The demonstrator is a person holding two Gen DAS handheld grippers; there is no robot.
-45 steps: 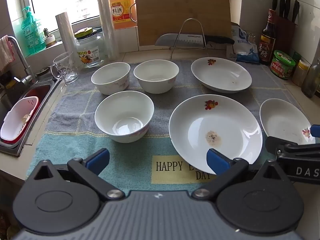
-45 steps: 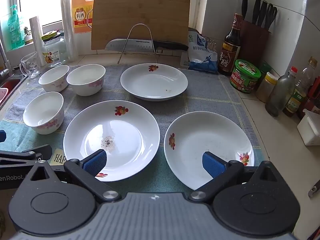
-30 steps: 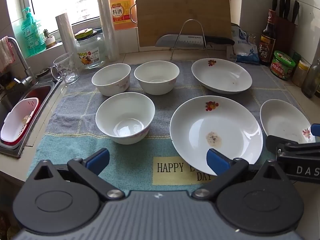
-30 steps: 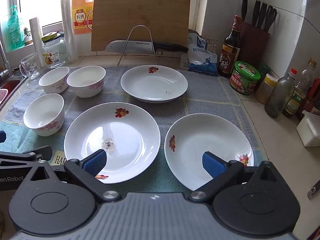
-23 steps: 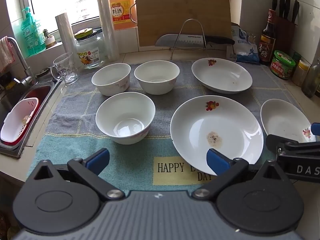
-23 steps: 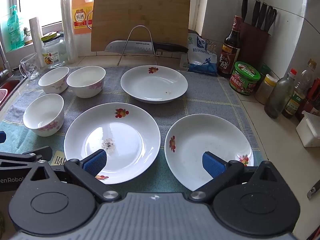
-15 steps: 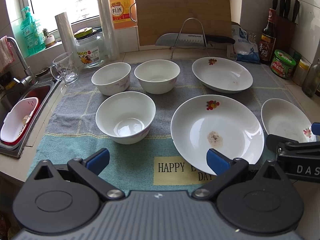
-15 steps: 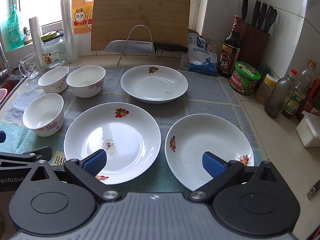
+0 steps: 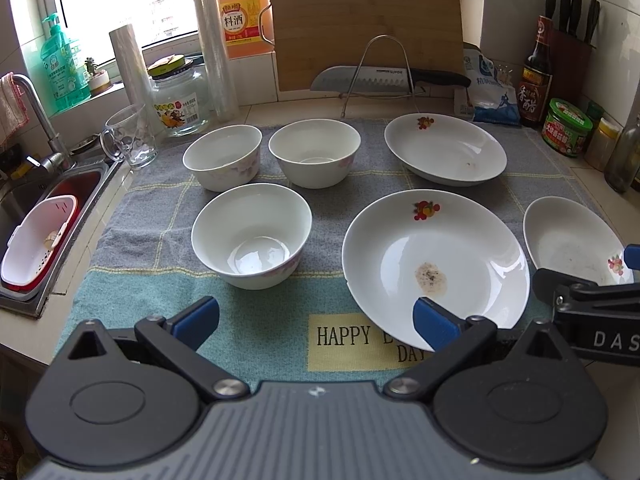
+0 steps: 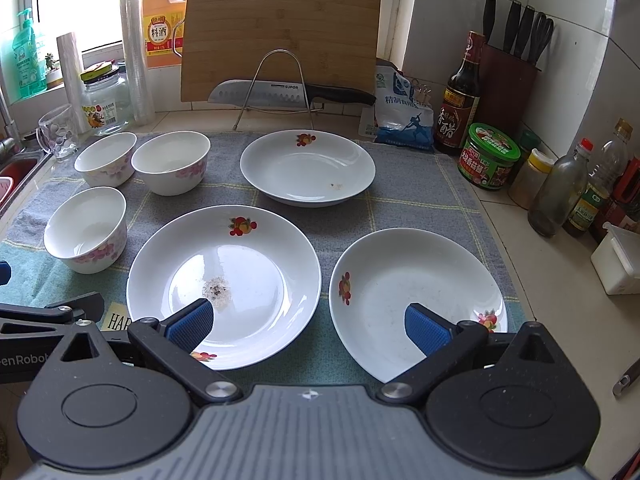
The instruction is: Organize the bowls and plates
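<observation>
We hold both grippers, left (image 9: pixel 316 318) and right (image 10: pixel 308 322), spread wide and empty above the towel's (image 9: pixel 160 216) near edge, where three bowls (image 9: pixel 251 234) and three plates (image 10: pixel 224 286) lie separate, apparently awaiting stacking.

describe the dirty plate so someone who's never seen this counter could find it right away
On the grey-and-teal towel, three white floral plates lie right of three white bowls. Take the largest white plate, front centre, overlapping the yellow HAPPY BIRTHDAY patch. Only it has a speckled residue patch mid-dish.
</observation>
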